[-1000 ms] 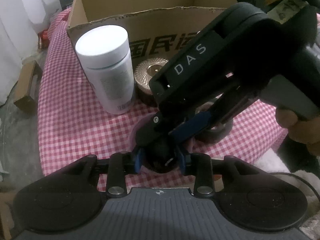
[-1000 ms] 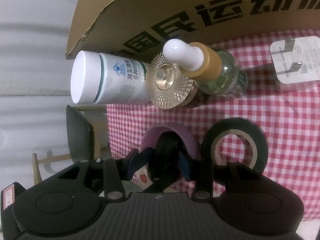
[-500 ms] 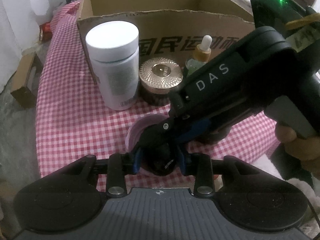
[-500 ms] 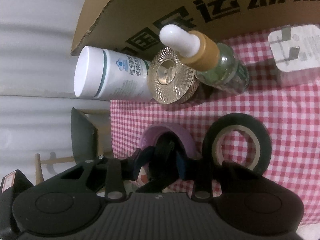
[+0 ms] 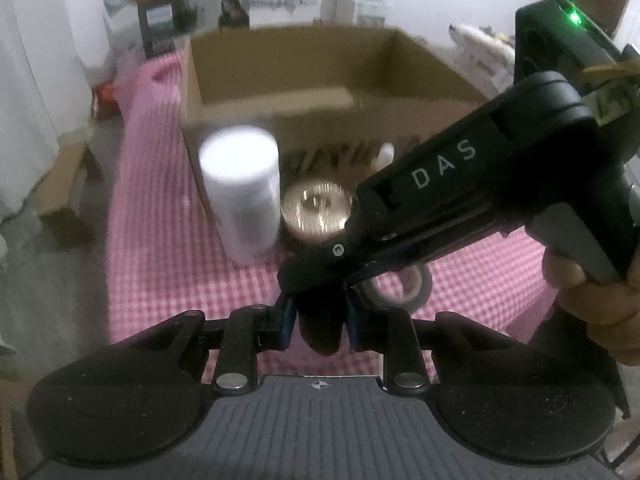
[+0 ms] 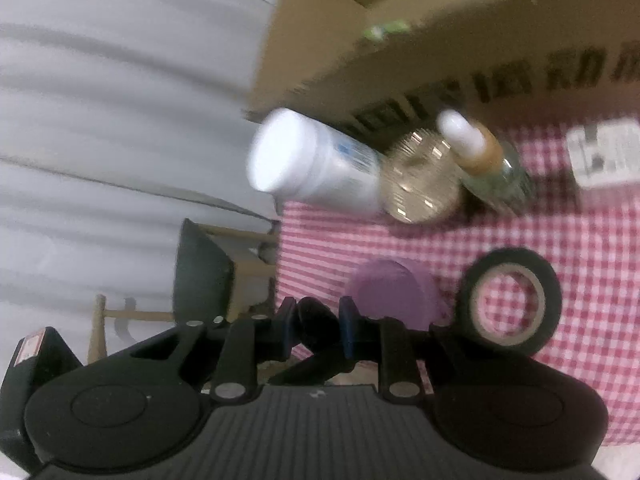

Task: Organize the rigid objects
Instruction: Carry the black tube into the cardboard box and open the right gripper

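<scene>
My left gripper (image 5: 320, 324) holds a small black object (image 5: 322, 338) between its blue pads, and the jaws are still closing on it. My right gripper (image 6: 316, 328) reaches in from the right, its jaws also closing, with the same black object (image 6: 318, 330) pinched between its pads. Both are above the red checked cloth (image 5: 160, 260). A purple round piece (image 6: 392, 292) lies on the cloth just beyond the right gripper. It is hidden in the left wrist view.
An open cardboard box (image 5: 320, 80) stands at the back. In front of it are a white bottle (image 5: 240, 192), a gold-lidded jar (image 5: 316, 212), a dropper bottle (image 6: 480, 156) and a white plug (image 6: 604, 156). A black tape roll (image 6: 508, 300) lies to the right. A hand (image 5: 592, 296) holds the right gripper.
Both grippers have risen from the cloth with the black object, which has come away from the purple piece. Their jaws have narrowed. The table items look smaller and blurred.
</scene>
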A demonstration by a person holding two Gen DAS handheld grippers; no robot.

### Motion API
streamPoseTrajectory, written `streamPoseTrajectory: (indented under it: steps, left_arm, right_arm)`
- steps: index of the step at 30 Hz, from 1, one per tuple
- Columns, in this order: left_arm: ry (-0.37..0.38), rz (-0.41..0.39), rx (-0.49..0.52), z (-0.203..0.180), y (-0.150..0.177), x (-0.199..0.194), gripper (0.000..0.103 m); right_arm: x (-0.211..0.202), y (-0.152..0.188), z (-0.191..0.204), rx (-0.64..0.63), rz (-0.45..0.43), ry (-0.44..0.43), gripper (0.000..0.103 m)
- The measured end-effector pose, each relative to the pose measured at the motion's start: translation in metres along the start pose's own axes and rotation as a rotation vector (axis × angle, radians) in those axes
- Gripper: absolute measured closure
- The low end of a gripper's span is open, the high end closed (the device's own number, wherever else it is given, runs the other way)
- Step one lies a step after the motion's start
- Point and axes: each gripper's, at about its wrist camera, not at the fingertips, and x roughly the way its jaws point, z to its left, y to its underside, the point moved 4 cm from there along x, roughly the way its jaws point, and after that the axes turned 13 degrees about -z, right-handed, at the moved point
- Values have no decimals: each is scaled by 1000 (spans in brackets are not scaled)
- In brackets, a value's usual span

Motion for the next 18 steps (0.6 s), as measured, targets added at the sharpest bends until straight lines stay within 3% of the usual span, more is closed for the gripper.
streamPoseTrajectory:
  steps: [7,12,18]
  left_arm:
    - [-18,-97,37,0,-53,-20,79]
    - [-22,-126,60,6,-99,-7,79]
    - [-4,-42,45,25,-144,54,79]
  right_arm:
    - [-27,-35,38,-79,-102,-78,79]
    - [-35,-77,56,-111,-163,-109,79]
    - [-14,-145,43,-52,-167,-81,79]
